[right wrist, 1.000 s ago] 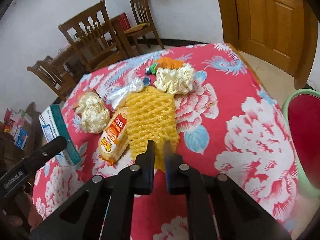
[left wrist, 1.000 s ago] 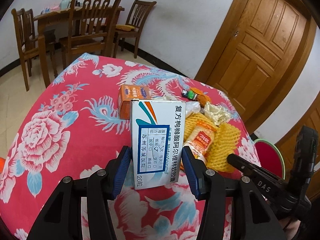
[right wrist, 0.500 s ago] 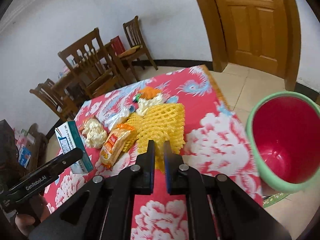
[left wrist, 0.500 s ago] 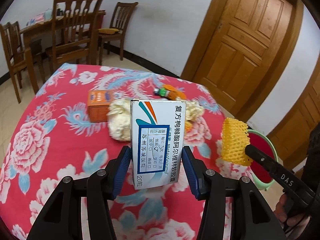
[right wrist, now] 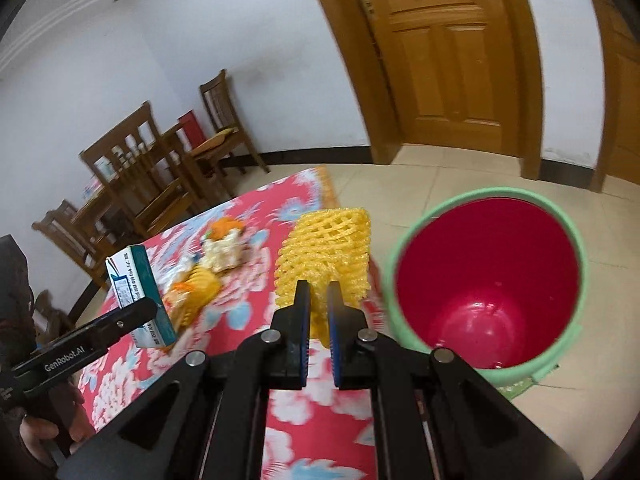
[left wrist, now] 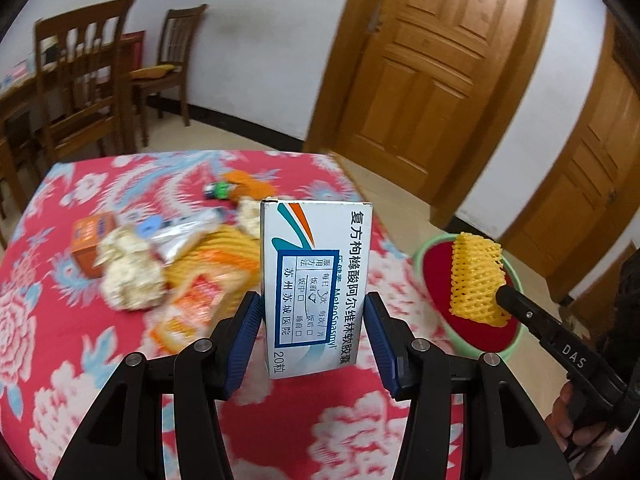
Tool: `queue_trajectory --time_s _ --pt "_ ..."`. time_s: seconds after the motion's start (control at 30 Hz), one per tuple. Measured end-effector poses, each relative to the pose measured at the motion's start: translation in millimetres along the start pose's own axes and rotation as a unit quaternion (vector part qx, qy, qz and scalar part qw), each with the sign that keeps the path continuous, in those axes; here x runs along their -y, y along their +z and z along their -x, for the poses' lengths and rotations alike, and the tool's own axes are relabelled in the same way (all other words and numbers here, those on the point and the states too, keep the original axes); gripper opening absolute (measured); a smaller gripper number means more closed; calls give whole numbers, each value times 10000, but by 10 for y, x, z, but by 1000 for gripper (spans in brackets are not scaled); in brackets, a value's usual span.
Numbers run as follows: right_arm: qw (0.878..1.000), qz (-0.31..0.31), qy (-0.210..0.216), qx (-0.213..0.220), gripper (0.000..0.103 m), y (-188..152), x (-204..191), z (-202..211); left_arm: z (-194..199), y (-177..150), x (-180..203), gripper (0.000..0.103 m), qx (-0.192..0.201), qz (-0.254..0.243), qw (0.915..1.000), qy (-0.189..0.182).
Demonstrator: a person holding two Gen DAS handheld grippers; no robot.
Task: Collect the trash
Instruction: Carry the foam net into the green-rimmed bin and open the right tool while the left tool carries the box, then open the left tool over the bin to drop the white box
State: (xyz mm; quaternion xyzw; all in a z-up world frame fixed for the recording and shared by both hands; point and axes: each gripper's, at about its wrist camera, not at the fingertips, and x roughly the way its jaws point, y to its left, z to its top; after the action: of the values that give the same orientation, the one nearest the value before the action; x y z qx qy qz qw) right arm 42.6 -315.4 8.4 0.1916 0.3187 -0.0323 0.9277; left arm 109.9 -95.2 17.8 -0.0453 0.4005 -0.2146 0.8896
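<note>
My left gripper (left wrist: 314,332) is shut on a white and blue medicine box (left wrist: 316,280) and holds it upright above the table. The box also shows in the right wrist view (right wrist: 138,292). My right gripper (right wrist: 318,312) is shut on a yellow foam fruit net (right wrist: 326,258), lifted past the table's edge beside a red bin with a green rim (right wrist: 486,280). In the left wrist view the net (left wrist: 476,280) hangs over the bin (left wrist: 436,272). More trash lies on the floral tablecloth (left wrist: 48,312).
On the table lie a crumpled tissue (left wrist: 130,276), an orange box (left wrist: 90,236), a snack packet (left wrist: 188,312), another yellow net (left wrist: 224,248) and a foil wrapper (left wrist: 184,232). Wooden chairs (left wrist: 84,76) and a wooden door (left wrist: 424,80) stand behind.
Both grippers have swung right towards the bin with their loads. The yellow net has moved from above the table to beside and over the bin's rim.
</note>
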Motion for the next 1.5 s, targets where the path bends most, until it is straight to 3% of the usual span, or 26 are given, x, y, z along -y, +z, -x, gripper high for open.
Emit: queue_trajectory --time_s 0.7,1.1,1.23,1.5 --pt "9905 -843 -1080 -131 11 -33 1215 14 -765 51 1154 54 -597 -884 9920 -674" --pt "9880 -985 -1170 -192 16 -82 1428 -18 -1153 34 1496 54 -874 -1138 9866 -775" --pt "9870 -1052 -1207 -163 30 -88 1482 7 -1253 28 1603 54 -944 -1229 9847 -799" --pt "9852 -1159 -1263 -83 30 -85 1554 76 -1400 -2 1804 54 -1072 -1420 9802 -873"
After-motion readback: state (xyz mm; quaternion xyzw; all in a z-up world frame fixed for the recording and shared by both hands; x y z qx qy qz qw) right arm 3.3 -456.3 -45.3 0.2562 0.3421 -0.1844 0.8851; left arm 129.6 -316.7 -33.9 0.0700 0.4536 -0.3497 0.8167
